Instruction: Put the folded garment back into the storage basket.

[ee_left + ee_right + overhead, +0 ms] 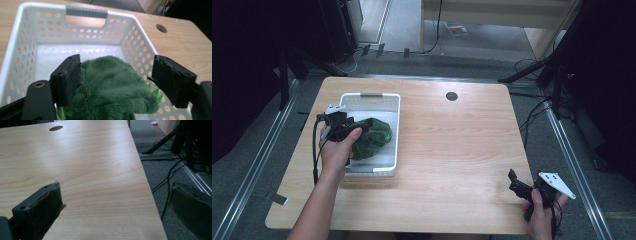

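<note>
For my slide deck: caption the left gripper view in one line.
Open left hand-held gripper straddling a green plush toy inside a white perforated basket on a wooden table.

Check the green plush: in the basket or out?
In: the green plush lies inside the white basket, between the left gripper's open jaws.

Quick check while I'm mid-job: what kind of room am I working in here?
Probably a lab or recording studio, not a home: a bare wooden table on grey carpet, black stand legs and loose cables around it, and metal floor rails along both sides.
</note>
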Motion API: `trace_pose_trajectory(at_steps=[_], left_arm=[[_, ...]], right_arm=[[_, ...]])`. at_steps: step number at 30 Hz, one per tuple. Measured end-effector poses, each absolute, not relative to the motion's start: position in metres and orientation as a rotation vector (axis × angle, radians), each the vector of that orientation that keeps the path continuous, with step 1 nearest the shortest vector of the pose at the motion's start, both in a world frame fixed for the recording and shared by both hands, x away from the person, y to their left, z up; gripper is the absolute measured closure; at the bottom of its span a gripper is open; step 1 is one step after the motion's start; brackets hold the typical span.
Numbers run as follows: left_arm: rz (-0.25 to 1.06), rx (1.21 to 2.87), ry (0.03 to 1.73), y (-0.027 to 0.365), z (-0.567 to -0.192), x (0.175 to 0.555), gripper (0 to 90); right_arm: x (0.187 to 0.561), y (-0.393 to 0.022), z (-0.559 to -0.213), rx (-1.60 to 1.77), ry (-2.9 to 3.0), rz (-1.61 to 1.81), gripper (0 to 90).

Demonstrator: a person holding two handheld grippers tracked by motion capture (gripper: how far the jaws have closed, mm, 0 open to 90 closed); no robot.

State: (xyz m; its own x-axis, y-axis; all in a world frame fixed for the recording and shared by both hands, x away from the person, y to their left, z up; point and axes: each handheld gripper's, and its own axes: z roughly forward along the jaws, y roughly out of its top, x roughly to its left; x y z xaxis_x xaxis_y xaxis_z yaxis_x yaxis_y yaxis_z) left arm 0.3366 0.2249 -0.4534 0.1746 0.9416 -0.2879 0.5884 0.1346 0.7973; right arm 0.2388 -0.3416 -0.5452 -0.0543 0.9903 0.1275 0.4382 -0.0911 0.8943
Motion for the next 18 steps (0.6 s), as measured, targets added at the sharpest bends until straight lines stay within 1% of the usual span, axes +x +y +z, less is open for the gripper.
trace_pose_trajectory(at_steps=[1, 3, 6, 9, 12, 18], left_arm=[[0.506, 1.549, 1.503, 0.226, -0.452, 0.334, 18.4], [0.519, 1.54, 1.484, 0.228, -0.449, 0.33, 14.8], [0.532, 1.501, 1.454, 0.234, -0.445, 0.32, 11.7], [0.551, 1.475, 1.438, 0.241, -0.443, 0.31, 3.8], [0.559, 1.454, 1.396, 0.25, -0.441, 0.298, 0.4], [0.583, 1.433, 1.373, 0.265, -0.441, 0.276, 0.0]], right_arm=[[0.239, -0.342, -0.545, 1.587, 1.546, 1.109, 0.0], [0.239, -0.342, -0.545, 1.587, 1.546, 1.109, 0.0], [0.239, -0.342, -0.545, 1.584, 1.545, 1.109, 0.0], [0.239, -0.341, -0.545, 1.581, 1.545, 1.106, 0.0], [0.239, -0.341, -0.545, 1.578, 1.547, 1.105, 0.0], [0.239, -0.341, -0.545, 1.585, 1.542, 1.104, 0.0]])
